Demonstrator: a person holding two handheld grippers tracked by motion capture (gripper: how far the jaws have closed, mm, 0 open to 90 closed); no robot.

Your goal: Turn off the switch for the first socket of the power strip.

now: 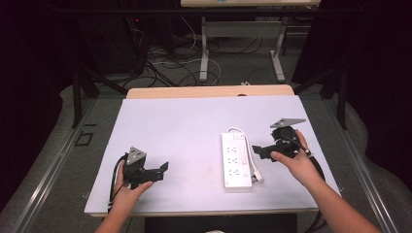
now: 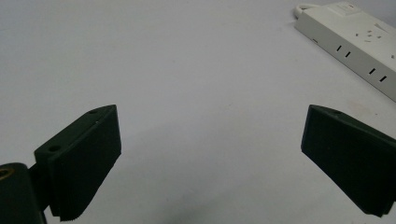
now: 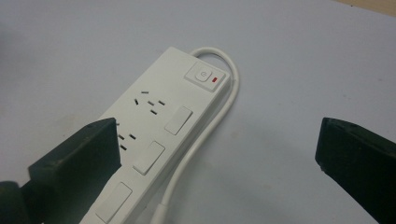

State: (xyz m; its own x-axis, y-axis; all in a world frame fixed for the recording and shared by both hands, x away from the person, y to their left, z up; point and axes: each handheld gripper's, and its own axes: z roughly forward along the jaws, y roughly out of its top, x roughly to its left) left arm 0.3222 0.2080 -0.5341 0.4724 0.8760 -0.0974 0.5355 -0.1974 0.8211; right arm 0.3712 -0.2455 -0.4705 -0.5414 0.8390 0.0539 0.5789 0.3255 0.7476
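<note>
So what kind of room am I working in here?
Probably a lab or recording studio, not a home. The table has a plain white sheet and just a power strip, black curtains hang at the sides, and loose cables trail across the floor behind.

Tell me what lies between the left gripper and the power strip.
Nothing: in the high view the stretch of white table cover between the left gripper and the power strip is bare. The left gripper view shows the same bare surface ahead of its open fingers.
</note>
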